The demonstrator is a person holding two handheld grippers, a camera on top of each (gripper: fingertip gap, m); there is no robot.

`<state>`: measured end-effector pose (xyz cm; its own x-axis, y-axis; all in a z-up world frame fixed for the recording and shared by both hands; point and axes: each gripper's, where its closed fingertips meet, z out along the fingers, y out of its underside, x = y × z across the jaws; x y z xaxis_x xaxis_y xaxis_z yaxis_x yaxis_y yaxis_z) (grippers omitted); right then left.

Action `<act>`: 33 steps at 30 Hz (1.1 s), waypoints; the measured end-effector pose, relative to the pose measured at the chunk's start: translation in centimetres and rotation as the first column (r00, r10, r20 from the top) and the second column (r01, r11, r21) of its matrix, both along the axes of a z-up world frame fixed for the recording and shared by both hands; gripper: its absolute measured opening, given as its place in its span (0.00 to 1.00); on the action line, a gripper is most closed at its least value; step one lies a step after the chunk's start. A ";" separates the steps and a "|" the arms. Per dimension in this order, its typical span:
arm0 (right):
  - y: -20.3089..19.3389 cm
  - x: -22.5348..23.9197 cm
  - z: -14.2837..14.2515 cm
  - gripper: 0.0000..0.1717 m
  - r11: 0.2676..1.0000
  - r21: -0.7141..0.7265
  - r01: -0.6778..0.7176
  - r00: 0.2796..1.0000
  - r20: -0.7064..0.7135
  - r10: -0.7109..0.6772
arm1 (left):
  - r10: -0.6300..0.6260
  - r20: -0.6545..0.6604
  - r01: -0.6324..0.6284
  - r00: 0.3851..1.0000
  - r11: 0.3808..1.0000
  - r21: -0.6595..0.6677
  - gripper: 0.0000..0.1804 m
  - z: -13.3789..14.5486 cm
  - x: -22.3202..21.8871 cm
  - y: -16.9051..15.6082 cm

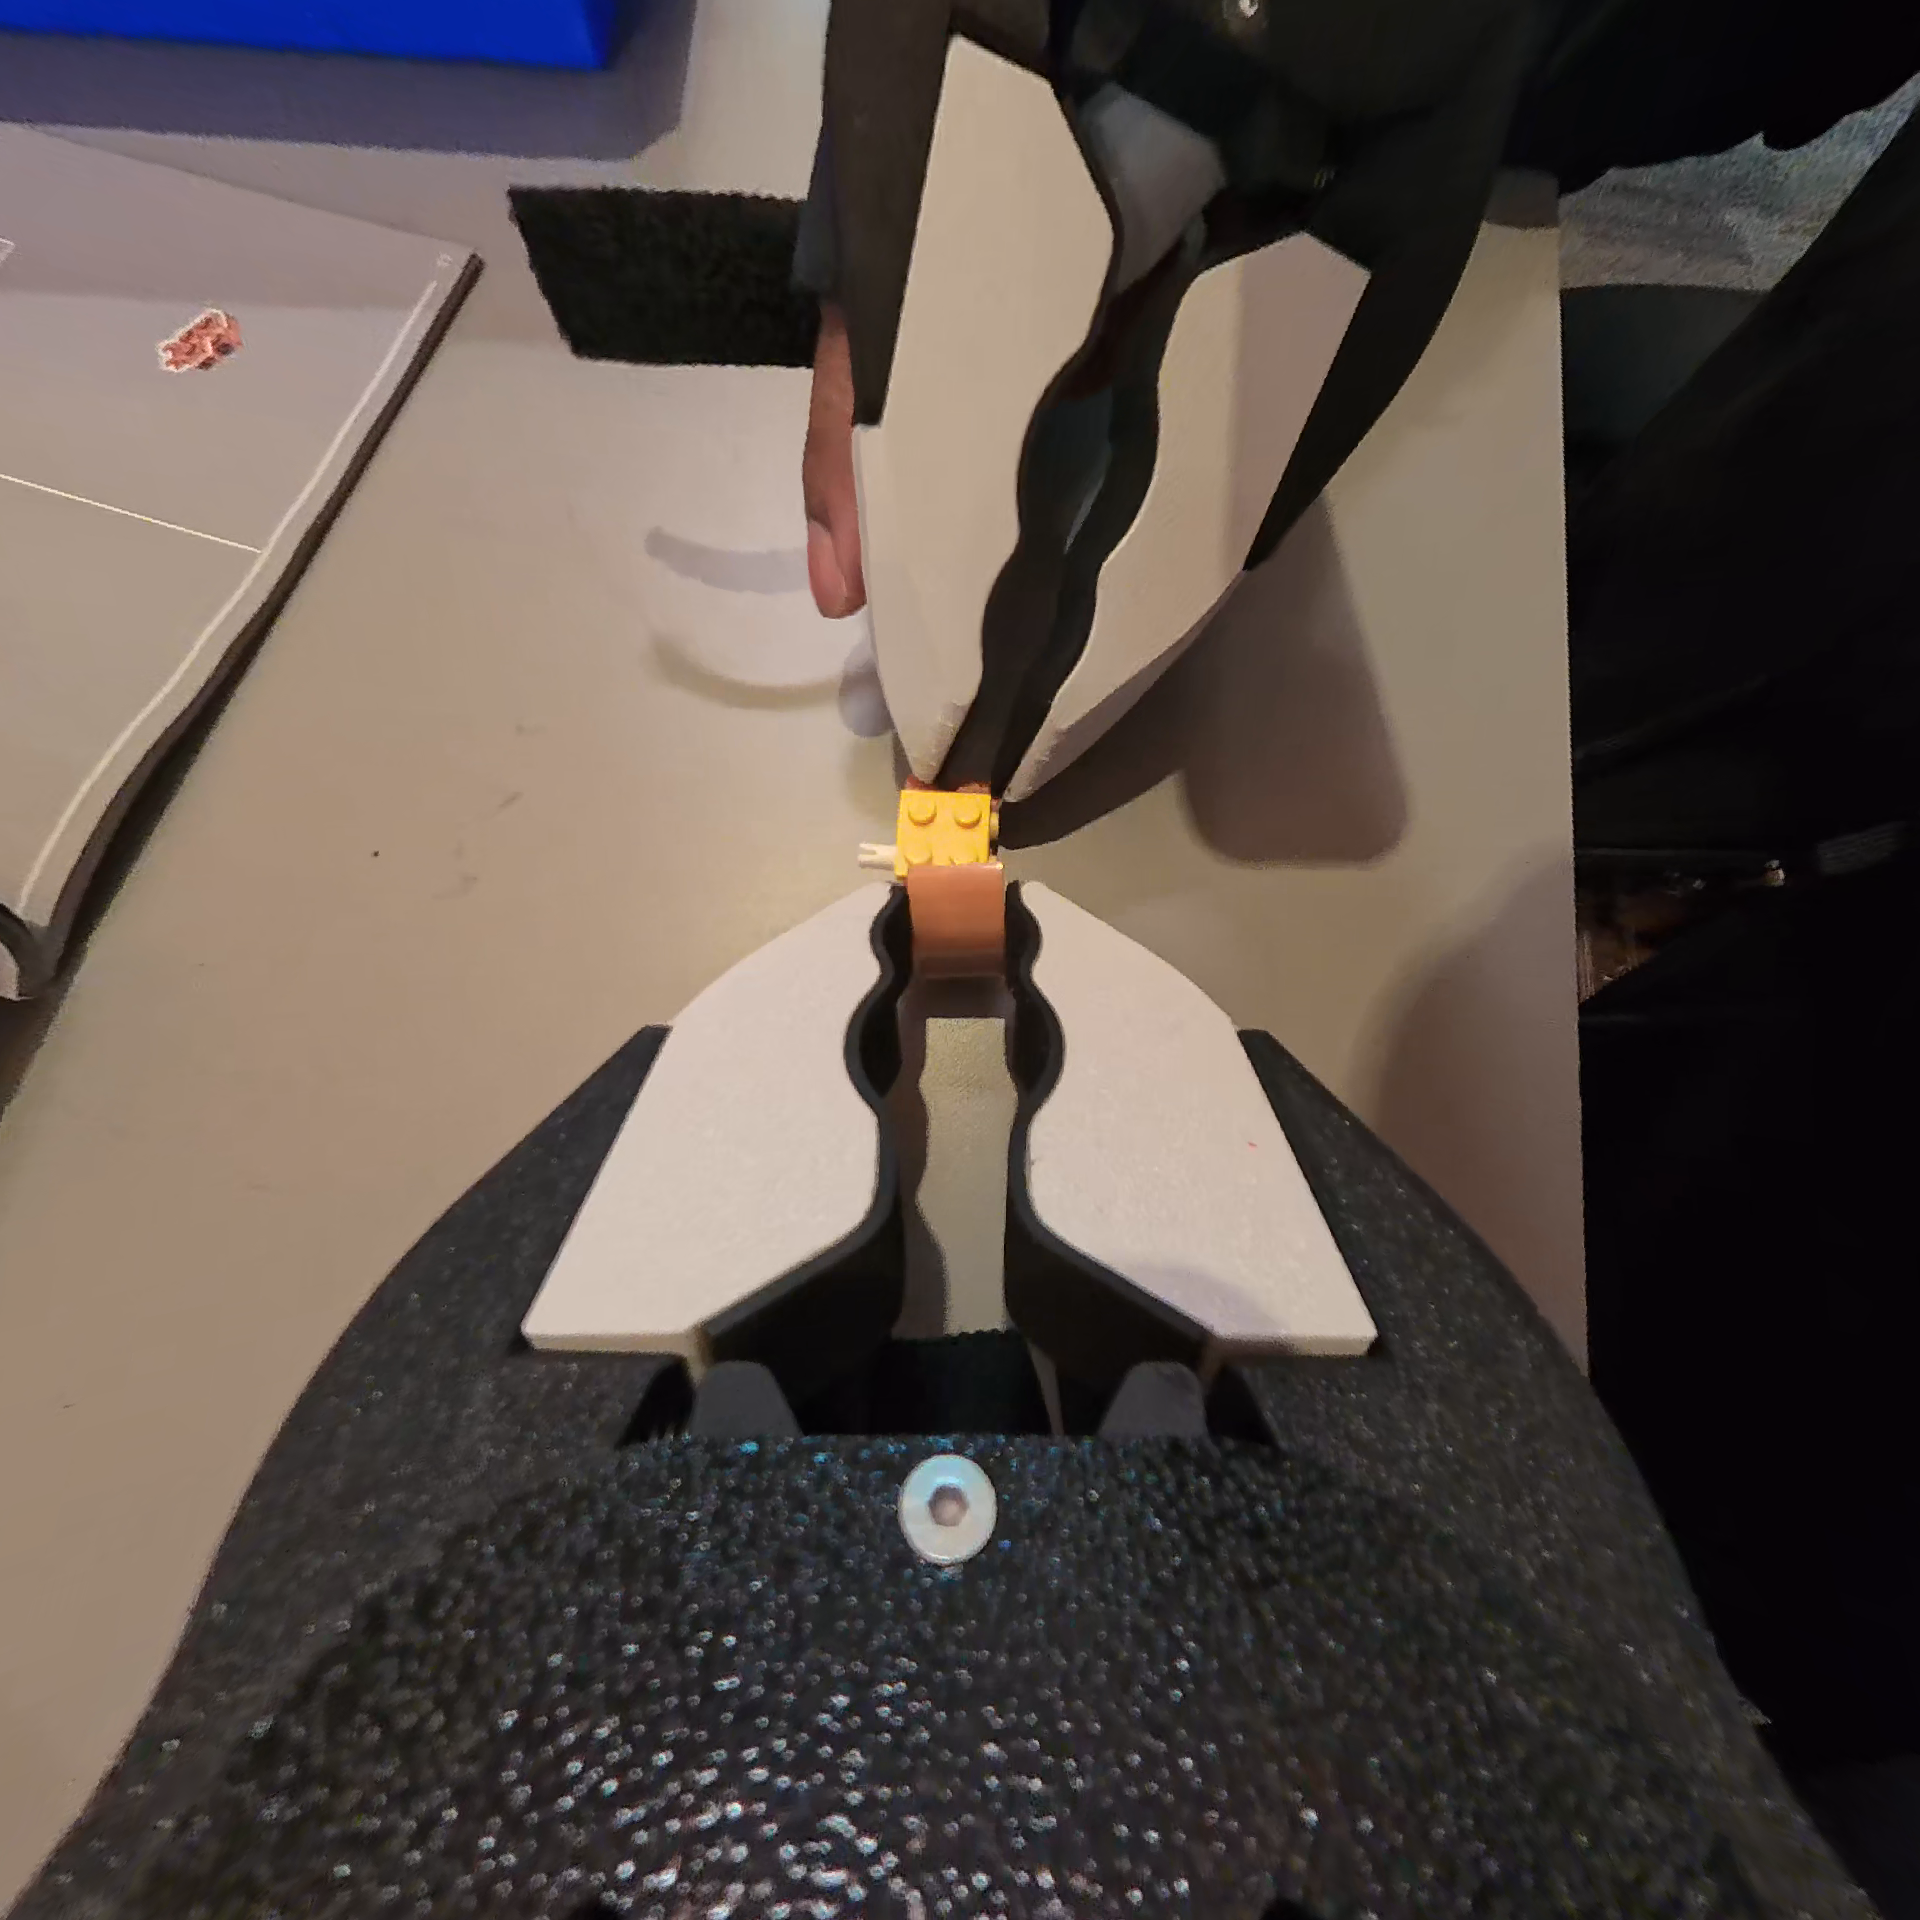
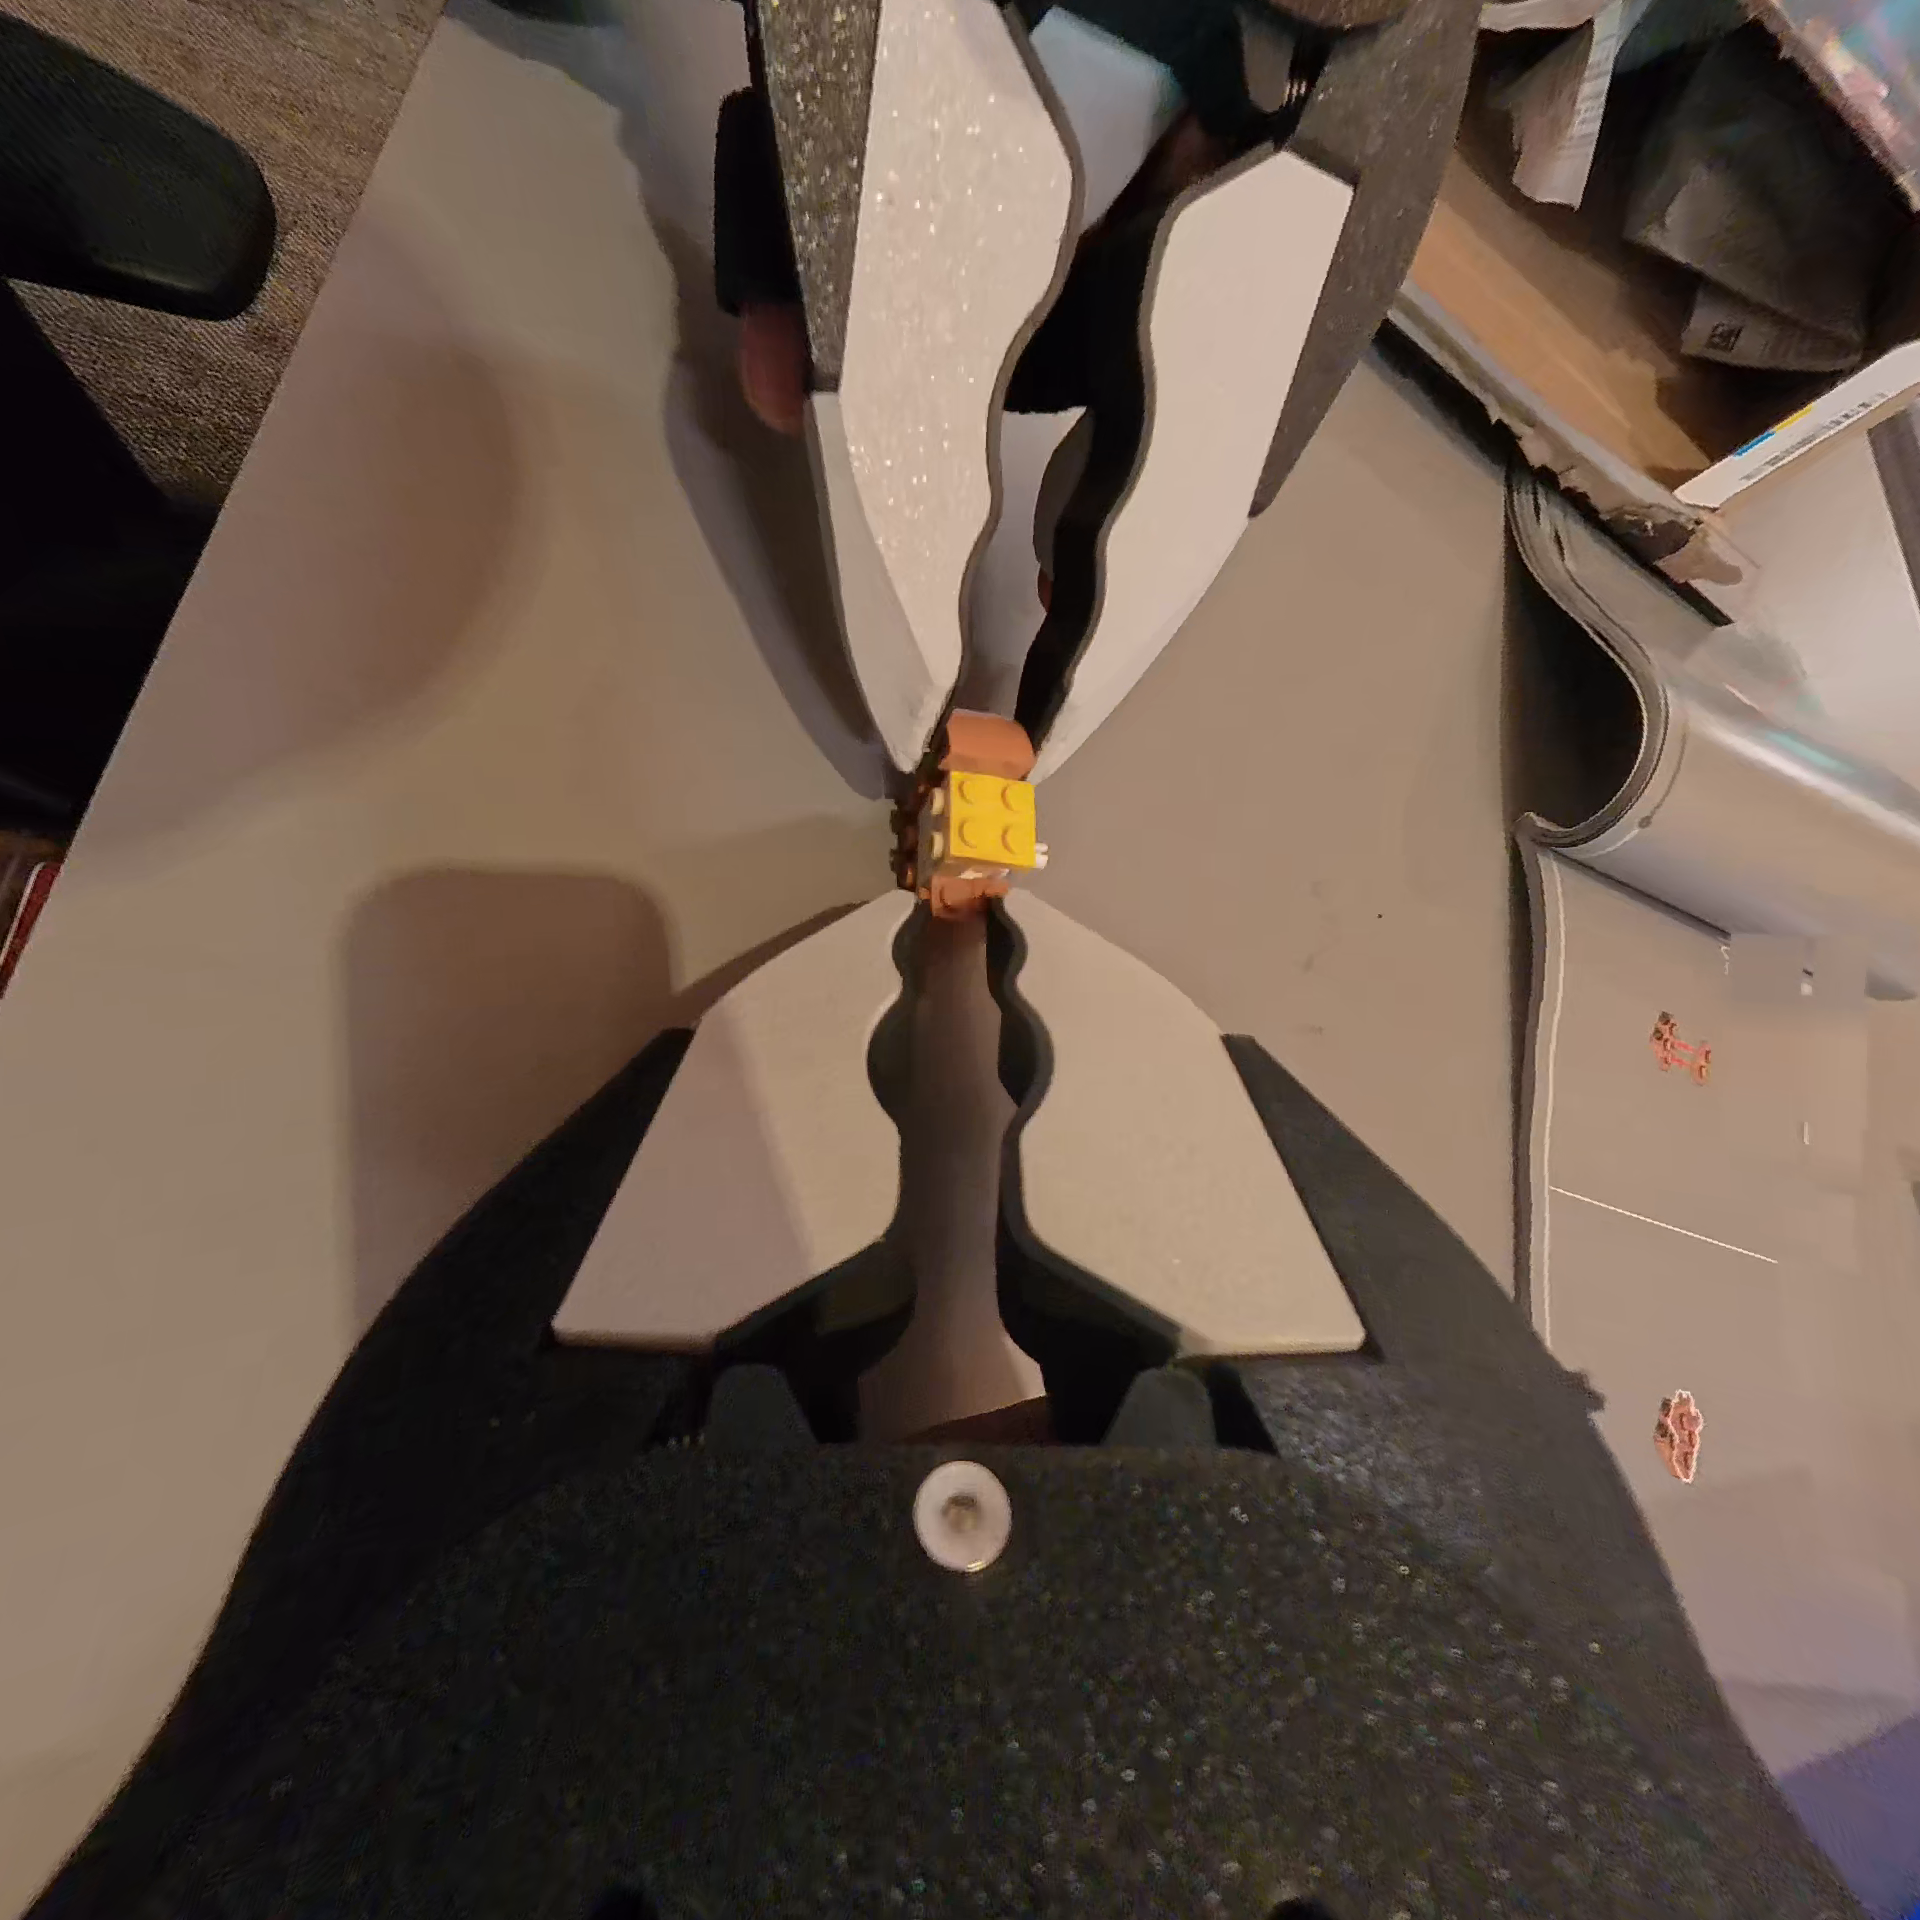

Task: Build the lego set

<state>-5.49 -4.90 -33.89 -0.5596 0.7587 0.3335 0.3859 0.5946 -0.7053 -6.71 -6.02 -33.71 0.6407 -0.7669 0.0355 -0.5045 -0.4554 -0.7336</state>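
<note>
A small brick build hangs above the grey table point(image 1: 416, 935) between my two grippers, which face each other tip to tip. It is a yellow studded brick point(image 1: 943, 826) with a brown curved piece point(image 1: 956, 925) on the near end, a brown piece on the far end, and a small white pin point(image 1: 871, 854) at its side. My left gripper point(image 1: 958, 894) is shut on the brown curved piece. In the right wrist view, my right gripper point(image 2: 956, 914) is shut on the brown end piece point(image 2: 961, 891) below the yellow brick point(image 2: 992, 821). The left gripper point(image 2: 982, 727) grips the opposite end.
A grey booklet point(image 1: 156, 468) lies at the left, a black fuzzy patch point(image 1: 675, 270) behind, and a blue thing point(image 1: 312, 31) at the far edge. The table's edge point(image 1: 1569, 727) runs down the right. A cardboard box point(image 2: 1558, 312) and a black chair point(image 2: 104, 208) flank the table. Both grippers' tips are close together, under 4 cm apart.
</note>
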 end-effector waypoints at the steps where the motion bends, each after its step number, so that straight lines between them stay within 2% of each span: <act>1: 0.0 0.0 0.0 0.06 1.000 -0.003 0.002 1.000 0.002 -0.002 | 0.001 -0.004 -0.001 1.000 1.000 -0.003 0.09 0.0 0.0 0.0; 20: 0.0 0.3 -0.2 0.04 0.998 0.042 0.043 0.999 0.030 -0.045 | 0.007 -0.068 -0.007 0.998 1.000 0.003 0.09 -0.5 -0.1 0.0; 25: 1.0 0.6 -0.7 0.02 0.997 0.041 0.066 0.996 0.059 -0.069 | 0.011 -0.069 -0.011 0.998 1.000 0.004 0.09 -0.5 -0.1 0.0; 33: 0.6 0.3 -0.8 0.00 0.998 0.037 0.056 0.997 0.049 -0.058 | 0.007 -0.059 -0.007 0.998 1.000 0.002 0.09 -0.5 0.0 0.1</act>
